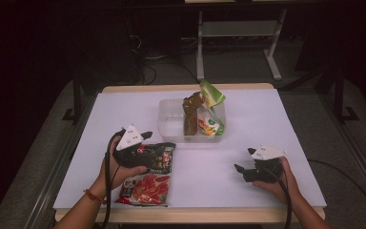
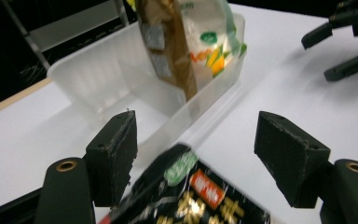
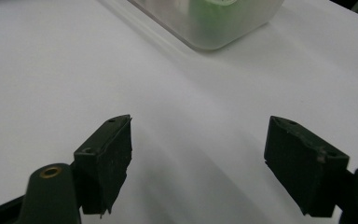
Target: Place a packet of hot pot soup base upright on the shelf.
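White covering spreads across the tabletop (image 1: 267, 124), with a dark room and the legs of other furniture behind it. Toward the far middle stands a clear plastic bin (image 1: 169, 125). Its right half holds upright packets: a brown pouch (image 1: 190, 114) leaning against a white packet with orange and green print (image 1: 208, 125), and a green-topped packet (image 1: 212, 93) sticking out above them. The bin's left half shows bare plastic.

Near the front left edge lie two flat packets, touching or overlapping: a black snack packet (image 1: 159, 156) nearer the bin, and a red-and-white packet (image 1: 145, 188) nearer the person.

The left claw (image 1: 143, 138) is over the left end of the black packet, pointing toward the bin. In the left gripper view its jaws stand wide, and the black packet (image 2: 191, 196) lies below and between them, its corner close by the left pad; the pads are not pressing on it, and whether one touches it I cannot tell. The packet is blurred there.

The right claw (image 1: 242, 162) sits low at the front right, well apart from the bin and the packets, pointing left. Its jaws are also spread wide, with bare white tabletop between them.
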`<state>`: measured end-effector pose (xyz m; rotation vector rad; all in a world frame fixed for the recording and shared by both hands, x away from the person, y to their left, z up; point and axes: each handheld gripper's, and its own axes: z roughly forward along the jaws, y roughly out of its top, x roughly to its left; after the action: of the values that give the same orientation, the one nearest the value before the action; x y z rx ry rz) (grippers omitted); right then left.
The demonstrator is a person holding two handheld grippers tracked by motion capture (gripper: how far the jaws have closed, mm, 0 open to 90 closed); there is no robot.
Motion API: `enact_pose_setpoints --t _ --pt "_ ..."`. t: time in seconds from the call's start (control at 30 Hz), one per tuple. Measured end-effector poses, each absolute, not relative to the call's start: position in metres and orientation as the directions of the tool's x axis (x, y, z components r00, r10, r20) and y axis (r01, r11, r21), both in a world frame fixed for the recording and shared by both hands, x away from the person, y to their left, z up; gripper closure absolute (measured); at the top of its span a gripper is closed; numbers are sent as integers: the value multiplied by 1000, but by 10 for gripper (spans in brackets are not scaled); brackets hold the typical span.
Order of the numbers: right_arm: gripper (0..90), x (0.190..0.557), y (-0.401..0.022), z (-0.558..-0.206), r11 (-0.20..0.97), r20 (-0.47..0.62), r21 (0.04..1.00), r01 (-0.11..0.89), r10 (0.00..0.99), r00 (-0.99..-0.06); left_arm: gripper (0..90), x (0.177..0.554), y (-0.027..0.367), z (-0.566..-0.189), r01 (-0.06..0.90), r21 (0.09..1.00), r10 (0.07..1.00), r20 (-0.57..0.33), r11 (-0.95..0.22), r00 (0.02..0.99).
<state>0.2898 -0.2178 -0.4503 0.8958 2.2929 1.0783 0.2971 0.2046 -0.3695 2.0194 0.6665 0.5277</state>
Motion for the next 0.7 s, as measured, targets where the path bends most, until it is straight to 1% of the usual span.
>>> enact_pose_setpoints --t 0.13,0.23,0.3,0.33,0.43,0.5,0.57,0.7 --pt "228 290 -217 -451 486 -118 794 366 714 -691 281 296 224 -382 278 853 650 91 -442 754" --pt "228 290 -216 -451 485 -116 794 366 712 -693 251 298 239 -395 325 826 650 63 -459 757" --pt "228 290 -215 -451 488 -117 793 364 709 -696 250 297 250 -404 344 815 655 56 -466 754" --pt "228 290 -214 -450 488 -115 793 365 708 -697 246 297 257 -409 363 811 656 34 -459 754" --pt "228 292 -212 -450 492 -119 794 356 701 -703 234 294 271 -416 388 804 665 12 -451 747" --pt "228 294 -210 -450 490 -112 795 358 698 -707 229 291 280 -420 413 802 667 -24 -432 745" --pt "228 296 -207 -450 493 -113 795 353 693 -712 229 288 286 -423 423 797 669 -33 -430 743" --pt "228 299 -203 -450 501 -114 792 349 683 -722 229 284 293 -433 472 780 668 -96 -410 738"
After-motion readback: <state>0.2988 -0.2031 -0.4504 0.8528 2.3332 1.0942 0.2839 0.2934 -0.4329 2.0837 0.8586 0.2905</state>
